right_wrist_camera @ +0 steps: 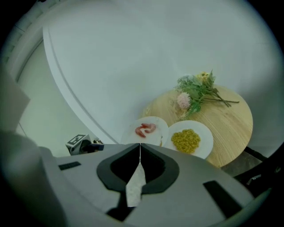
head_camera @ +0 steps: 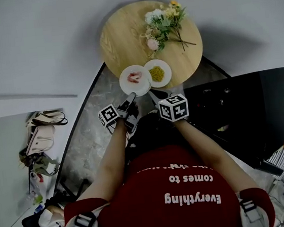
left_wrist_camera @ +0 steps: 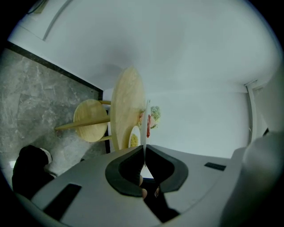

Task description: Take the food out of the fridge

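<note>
A white plate of shrimp (head_camera: 127, 84) is at the near edge of a round wooden table (head_camera: 123, 36), partly past the rim. My left gripper (head_camera: 130, 98) is shut on its near rim. In the left gripper view that plate (left_wrist_camera: 146, 128) runs edge-on as a thin white line into the closed jaws of the left gripper (left_wrist_camera: 144, 150). My right gripper (head_camera: 152, 95) is shut at the same plate's right near rim. In the right gripper view the shrimp plate (right_wrist_camera: 156, 120) lies straight ahead of the right gripper (right_wrist_camera: 140, 145), with a pale strip between the jaws.
A second white plate (head_camera: 164, 65) of yellow food sits beside it, also in the right gripper view (right_wrist_camera: 205, 133). A bunch of flowers (head_camera: 165, 24) lies further back. A black appliance (head_camera: 248, 108) stands at the right. Bags (head_camera: 42, 134) lie on the floor at left.
</note>
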